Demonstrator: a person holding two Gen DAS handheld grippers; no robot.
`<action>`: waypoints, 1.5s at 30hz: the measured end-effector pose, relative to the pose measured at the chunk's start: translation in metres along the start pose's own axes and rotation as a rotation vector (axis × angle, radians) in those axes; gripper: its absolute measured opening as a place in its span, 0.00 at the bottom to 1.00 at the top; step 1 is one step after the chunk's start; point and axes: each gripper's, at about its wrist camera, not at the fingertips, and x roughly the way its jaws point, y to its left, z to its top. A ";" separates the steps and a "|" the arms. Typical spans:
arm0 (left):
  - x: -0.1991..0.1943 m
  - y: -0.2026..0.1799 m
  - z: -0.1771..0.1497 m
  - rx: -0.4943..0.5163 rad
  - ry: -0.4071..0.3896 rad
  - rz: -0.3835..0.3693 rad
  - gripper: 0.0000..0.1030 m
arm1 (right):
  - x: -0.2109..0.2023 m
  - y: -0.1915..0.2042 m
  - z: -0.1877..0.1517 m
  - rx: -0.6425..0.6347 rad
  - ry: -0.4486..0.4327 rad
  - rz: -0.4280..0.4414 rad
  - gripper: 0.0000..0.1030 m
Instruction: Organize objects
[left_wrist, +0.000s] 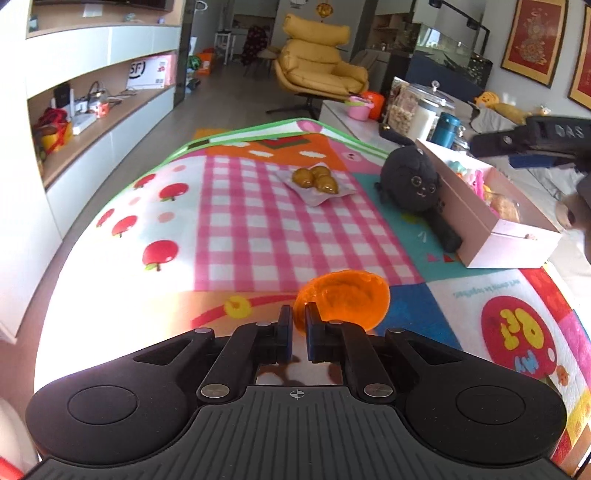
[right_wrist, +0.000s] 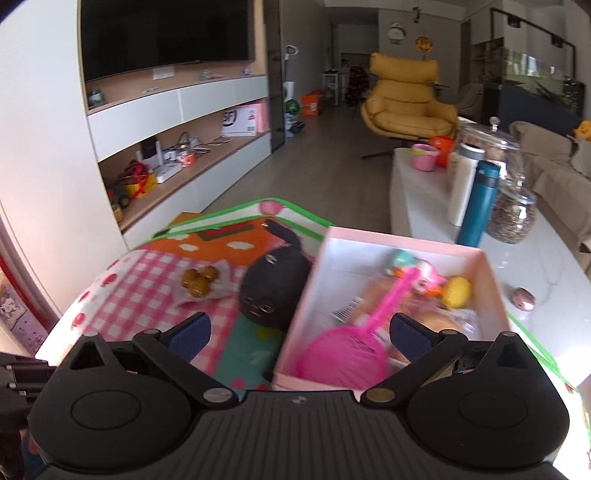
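My left gripper (left_wrist: 299, 317) is shut on the edge of an orange translucent shell-shaped toy (left_wrist: 343, 299), held just above the colourful play mat (left_wrist: 236, 229). Farther out on the mat lie a clear packet of brown pastries (left_wrist: 317, 181) (right_wrist: 199, 282) and a black plush cat (left_wrist: 410, 181) (right_wrist: 269, 291). The cat leans against an open pink box (left_wrist: 509, 240) (right_wrist: 369, 240) that holds a pink net scoop (right_wrist: 343, 350), a yellow toy (right_wrist: 456, 291) and other small toys. My right gripper (right_wrist: 299, 325) (left_wrist: 532, 144) is open, hovering over the box's near left edge with nothing between its fingers.
A white low table (right_wrist: 417, 199) to the right carries glass jars (right_wrist: 511, 214), a teal bottle (right_wrist: 480, 203), a white bottle and a pink cup. A yellow armchair (left_wrist: 317, 62) stands beyond the mat. Wall shelves (left_wrist: 92, 122) run along the left.
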 end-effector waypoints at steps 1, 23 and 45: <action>-0.002 0.005 -0.001 -0.015 -0.001 -0.003 0.09 | 0.014 0.015 0.012 -0.026 0.006 0.014 1.00; -0.005 0.034 -0.010 -0.140 -0.023 -0.100 0.09 | 0.200 0.108 0.039 -0.080 0.259 0.063 0.83; -0.006 0.022 -0.006 -0.139 0.006 -0.028 0.09 | 0.027 0.065 -0.077 -0.196 0.321 0.187 0.75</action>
